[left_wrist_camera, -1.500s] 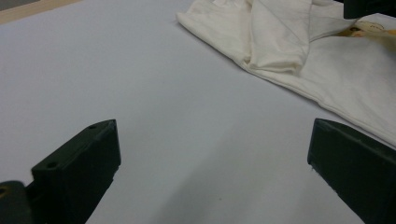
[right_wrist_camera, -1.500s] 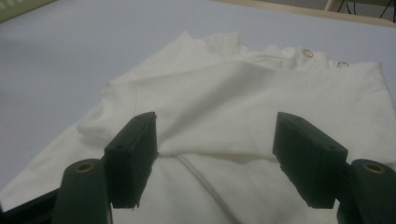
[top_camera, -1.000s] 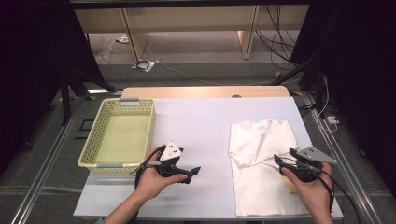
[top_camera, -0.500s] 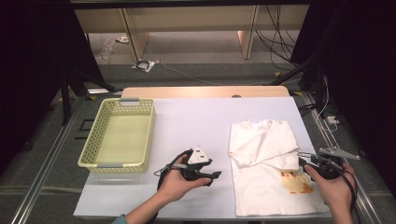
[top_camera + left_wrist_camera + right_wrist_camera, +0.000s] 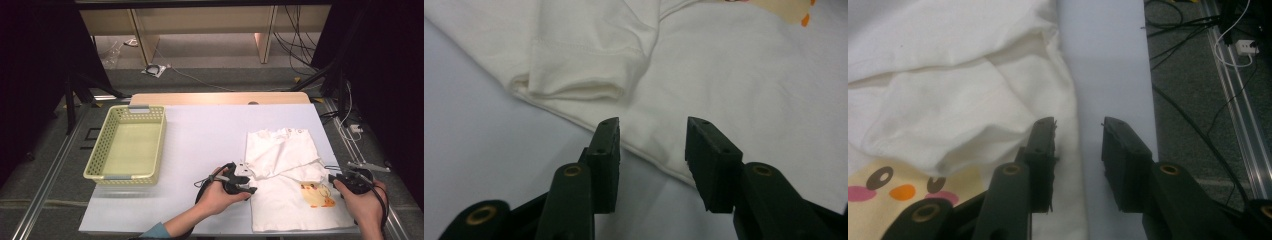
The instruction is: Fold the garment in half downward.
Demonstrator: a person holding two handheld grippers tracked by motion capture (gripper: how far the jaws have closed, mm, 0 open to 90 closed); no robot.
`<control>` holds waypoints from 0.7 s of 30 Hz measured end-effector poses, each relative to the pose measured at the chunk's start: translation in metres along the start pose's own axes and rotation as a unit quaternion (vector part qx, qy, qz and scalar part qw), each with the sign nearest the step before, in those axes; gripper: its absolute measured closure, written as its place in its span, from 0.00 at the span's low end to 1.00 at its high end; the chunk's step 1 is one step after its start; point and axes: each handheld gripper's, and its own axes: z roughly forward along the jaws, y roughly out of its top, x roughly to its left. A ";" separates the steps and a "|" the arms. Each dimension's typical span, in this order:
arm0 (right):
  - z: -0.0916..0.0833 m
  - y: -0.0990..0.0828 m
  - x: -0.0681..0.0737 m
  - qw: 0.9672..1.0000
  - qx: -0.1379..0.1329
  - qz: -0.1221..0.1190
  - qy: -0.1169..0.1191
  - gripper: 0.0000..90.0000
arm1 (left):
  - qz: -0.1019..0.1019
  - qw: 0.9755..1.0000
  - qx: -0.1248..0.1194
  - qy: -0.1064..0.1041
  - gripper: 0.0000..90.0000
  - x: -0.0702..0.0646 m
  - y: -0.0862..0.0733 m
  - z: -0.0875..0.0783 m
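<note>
A white T-shirt (image 5: 285,200) with a yellow cartoon print (image 5: 320,195) lies partly folded on the right half of the white table (image 5: 210,130). My left gripper (image 5: 251,189) sits low at the shirt's left edge. In the left gripper view its jaws have just been closing, and the shirt's hem (image 5: 659,160) runs across the gap between them, unpinched. My right gripper (image 5: 334,179) is at the shirt's right edge. Its jaws have also just been closing; one fingertip (image 5: 1044,140) rests over the fabric (image 5: 948,100), the other over bare table.
A pale green perforated basket (image 5: 107,150) stands empty on the table's left side. Cables (image 5: 1198,75) and a metal rail lie on the floor past the table's right edge. A wooden board edge (image 5: 220,97) runs along the far side.
The left hand has travelled right from mid-table to the shirt's left edge. The right hand shifted outward to the shirt's right edge. Both pairs of jaws stand narrower than before.
</note>
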 end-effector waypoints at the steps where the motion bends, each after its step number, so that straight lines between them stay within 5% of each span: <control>1: 0.000 0.000 0.000 1.000 0.002 -0.001 0.000 0.75 | 0.003 1.000 0.002 0.005 0.62 0.000 0.001 0.002; 8: 0.001 -0.001 0.002 1.000 0.009 -0.005 0.003 0.80 | 0.009 1.000 0.000 0.023 0.55 -0.001 -0.001 0.012; 21: 0.002 -0.001 0.003 1.000 0.014 0.005 0.008 0.88 | 0.009 0.999 0.020 0.027 0.67 0.000 0.003 0.012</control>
